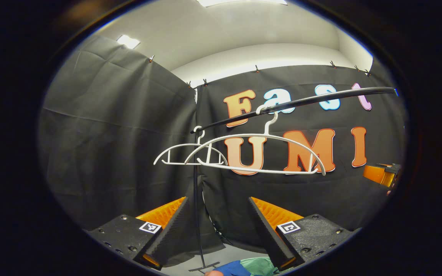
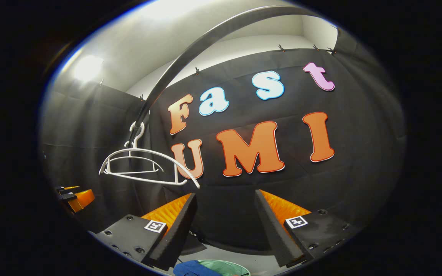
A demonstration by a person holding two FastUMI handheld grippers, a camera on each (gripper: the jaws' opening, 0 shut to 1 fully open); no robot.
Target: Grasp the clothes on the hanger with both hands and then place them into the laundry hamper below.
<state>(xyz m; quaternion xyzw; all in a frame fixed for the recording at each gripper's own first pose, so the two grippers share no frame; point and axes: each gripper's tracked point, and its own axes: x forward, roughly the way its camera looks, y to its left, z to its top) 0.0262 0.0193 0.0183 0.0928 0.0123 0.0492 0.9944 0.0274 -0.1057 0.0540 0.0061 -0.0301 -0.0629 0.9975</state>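
Your rail (image 1: 301, 102) runs dark across the booth, and in the right gripper view it arcs overhead. Two white hangers (image 1: 259, 153) hang bare from the rail, one behind the other. Below, at the bottom edge of the right gripper view, the green hamper (image 2: 230, 264) sits on the floor with blue clothes (image 2: 194, 267) lying over its rim. Your left tool (image 1: 217, 230) is released, fingers spread wide with nothing between them. Your right tool (image 2: 225, 226) is likewise released and grasps nothing; both point up toward the hangers, above the hamper.
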